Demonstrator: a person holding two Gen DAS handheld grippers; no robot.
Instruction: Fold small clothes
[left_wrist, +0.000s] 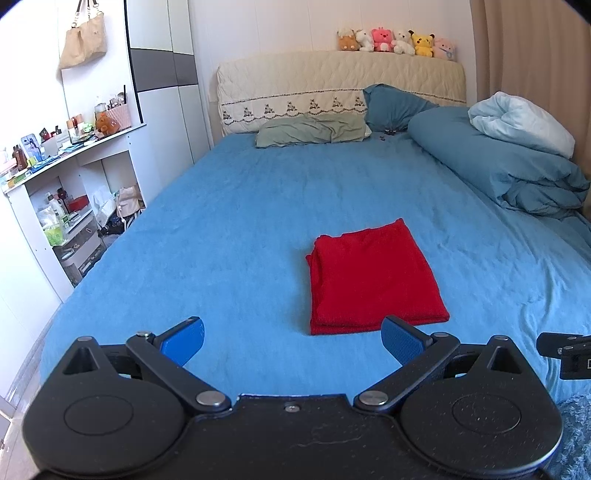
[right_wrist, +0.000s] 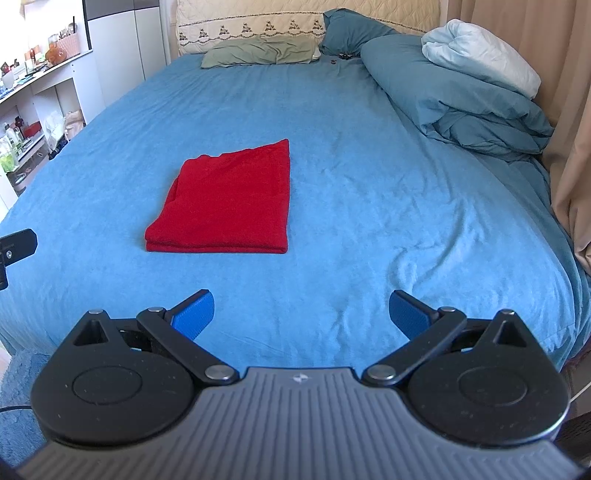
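Note:
A red garment (left_wrist: 373, 275) lies folded into a neat rectangle on the blue bed sheet (left_wrist: 229, 236); the right wrist view shows the same garment (right_wrist: 229, 201) left of centre on the sheet (right_wrist: 369, 192). My left gripper (left_wrist: 293, 341) hovers open over the near edge of the bed, just short of the garment's front edge, with nothing between its blue pads. My right gripper (right_wrist: 301, 314) is also open and empty, nearer the bed's foot and to the right of the garment. Neither gripper touches the cloth.
A folded blue duvet (left_wrist: 495, 162) with a pale blanket (left_wrist: 521, 122) lies at the right. Pillows (left_wrist: 310, 131) and a headboard (left_wrist: 332, 88) with plush toys stand at the far end. Cluttered white shelves (left_wrist: 62, 173) flank the left; a curtain (right_wrist: 569, 110) hangs on the right.

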